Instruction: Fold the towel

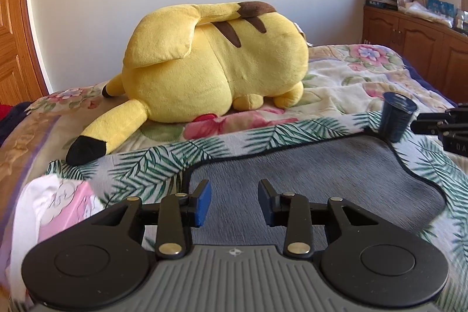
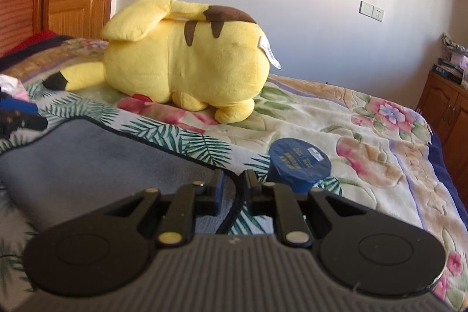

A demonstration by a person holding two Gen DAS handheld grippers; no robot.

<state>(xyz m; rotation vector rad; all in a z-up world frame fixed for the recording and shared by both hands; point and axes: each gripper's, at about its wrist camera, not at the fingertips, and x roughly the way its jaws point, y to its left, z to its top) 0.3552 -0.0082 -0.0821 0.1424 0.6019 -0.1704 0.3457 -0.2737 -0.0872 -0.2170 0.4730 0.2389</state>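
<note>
Left wrist view: left gripper (image 1: 234, 202) fingers spread, empty, over grey towel (image 1: 307, 183) at lower centre | right gripper (image 2: 233, 189) fingers narrowly parted astride towel's dark hem, contact unclear | advice: pinch both layers squarely, avoid cup (image 2: 298, 165) | towel's near edge hidden

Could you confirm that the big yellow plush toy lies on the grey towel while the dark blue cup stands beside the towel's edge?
Not quite: the right wrist view shows the big yellow plush toy lying on the floral bedspread beyond the grey towel. The dark blue cup does stand beside its edge.
</note>
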